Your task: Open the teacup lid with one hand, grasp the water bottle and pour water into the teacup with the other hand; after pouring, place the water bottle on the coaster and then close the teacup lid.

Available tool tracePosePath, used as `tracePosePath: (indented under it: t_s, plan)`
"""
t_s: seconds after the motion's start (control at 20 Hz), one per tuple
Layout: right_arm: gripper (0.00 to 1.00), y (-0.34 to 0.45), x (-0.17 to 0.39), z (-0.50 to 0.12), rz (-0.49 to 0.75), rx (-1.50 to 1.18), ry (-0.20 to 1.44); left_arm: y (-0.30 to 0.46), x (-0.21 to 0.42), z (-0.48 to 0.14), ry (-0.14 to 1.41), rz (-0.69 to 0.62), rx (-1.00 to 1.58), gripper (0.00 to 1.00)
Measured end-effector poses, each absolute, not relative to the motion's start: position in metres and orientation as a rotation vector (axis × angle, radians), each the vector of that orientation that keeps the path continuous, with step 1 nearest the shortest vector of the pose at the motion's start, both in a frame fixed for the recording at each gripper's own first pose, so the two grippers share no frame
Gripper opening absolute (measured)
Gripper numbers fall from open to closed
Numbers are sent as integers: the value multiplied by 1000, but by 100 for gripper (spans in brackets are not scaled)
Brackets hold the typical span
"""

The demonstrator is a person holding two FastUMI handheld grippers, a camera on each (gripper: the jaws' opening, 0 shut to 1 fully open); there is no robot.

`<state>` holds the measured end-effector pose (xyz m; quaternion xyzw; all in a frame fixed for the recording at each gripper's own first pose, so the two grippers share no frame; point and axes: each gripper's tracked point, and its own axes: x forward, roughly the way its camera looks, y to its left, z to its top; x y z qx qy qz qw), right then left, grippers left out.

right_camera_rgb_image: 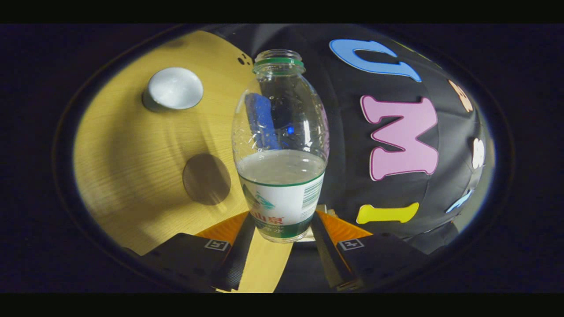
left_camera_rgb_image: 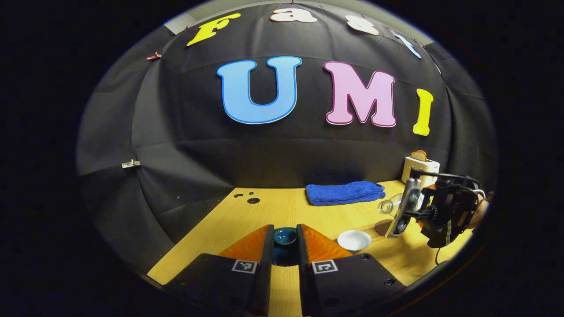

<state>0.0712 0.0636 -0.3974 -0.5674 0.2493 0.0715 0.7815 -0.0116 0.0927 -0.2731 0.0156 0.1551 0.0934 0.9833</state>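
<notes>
In the left gripper view my left gripper (left_camera_rgb_image: 284, 246) is shut on the dark teal teacup lid (left_camera_rgb_image: 285, 236), held above the table. The white teacup (left_camera_rgb_image: 354, 240) stands uncovered just to its right. Farther right, the right gripper (left_camera_rgb_image: 402, 213), held by a hand, grips the clear water bottle (left_camera_rgb_image: 387, 206), which is tipped over with its mouth toward the cup. In the right gripper view my right gripper (right_camera_rgb_image: 282, 226) is shut on the capless bottle (right_camera_rgb_image: 282, 176), about half full. The teacup (right_camera_rgb_image: 172, 89) and the round brown coaster (right_camera_rgb_image: 206, 178) sit on the table beyond it.
A folded blue towel (left_camera_rgb_image: 345, 193) lies at the back of the wooden table (left_camera_rgb_image: 282, 207). A white toaster (left_camera_rgb_image: 420, 169) with bread stands at the back right. The brown coaster (left_camera_rgb_image: 381, 228) lies under the tipped bottle.
</notes>
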Motion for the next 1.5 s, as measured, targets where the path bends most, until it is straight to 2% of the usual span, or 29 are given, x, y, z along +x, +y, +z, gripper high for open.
tracePosePath:
  t_s: [0.2, 0.25, 0.3, 0.4, 0.45, 0.5, 0.55, 0.6, 0.65, 0.7, 0.75, 0.85, 0.9, 1.0, 1.05, 1.1, 1.2, 1.25, 1.3, 1.35, 1.4, 1.5]
  plan:
    - [75, 63, 74, -404, 161, -1320, 551, 98, -15, -277, 320, 194, 29, 31]
    - [75, 64, 75, -404, 161, -1338, 545, 99, -16, -278, 322, 195, 25, 27]
    - [75, 66, 75, -403, 158, -1357, 537, 100, -17, -278, 325, 196, 20, 34]
    - [75, 73, 73, -398, 155, -1406, 508, 103, -16, -279, 327, 202, 13, 27]
    - [75, 75, 73, -397, 156, -1429, 493, 104, -16, -280, 327, 204, 11, 31]
    - [75, 77, 72, -395, 153, -1448, 479, 104, -16, -279, 326, 205, 9, 27]
    - [78, 79, 72, -394, 154, -1463, 466, 103, -16, -280, 326, 205, 9, 27]
    - [75, 81, 72, -393, 153, -1479, 456, 103, -15, -279, 326, 204, 10, 31]
    - [75, 82, 73, -392, 153, -1497, 447, 103, -16, -279, 325, 202, 11, 27]
    - [74, 82, 73, -389, 153, -1515, 438, 102, -16, -278, 326, 199, 10, 31]
    - [74, 82, 73, -387, 152, -1534, 427, 102, -15, -278, 326, 199, 10, 27]
    - [78, 84, 72, -384, 148, -1564, 405, 103, -15, -279, 328, 199, 8, 27]
    - [75, 83, 74, -381, 146, -1580, 390, 103, -15, -281, 328, 199, 7, 31]
    - [74, 83, 74, -377, 141, -1605, 368, 103, -14, -280, 328, 197, 4, 31]
    - [77, 83, 76, -375, 139, -1614, 362, 103, -15, -280, 328, 195, 4, 31]
    - [74, 82, 78, -374, 133, -1621, 358, 103, -15, -280, 327, 195, 5, 27]
    - [74, 82, 77, -371, 124, -1634, 353, 103, -15, -280, 326, 196, 6, 27]
    - [74, 82, 78, -369, 120, -1644, 345, 103, -15, -280, 327, 196, 5, 31]
    - [74, 83, 79, -366, 114, -1655, 333, 103, -15, -279, 326, 194, 4, 27]
    - [77, 83, 81, -364, 113, -1665, 321, 103, -14, -281, 326, 193, 1, 31]
    - [74, 83, 84, -361, 106, -1678, 304, 103, -14, -280, 326, 191, -1, 31]
    - [74, 85, 87, -358, 101, -1699, 262, 103, -14, -281, 326, 191, 0, 31]
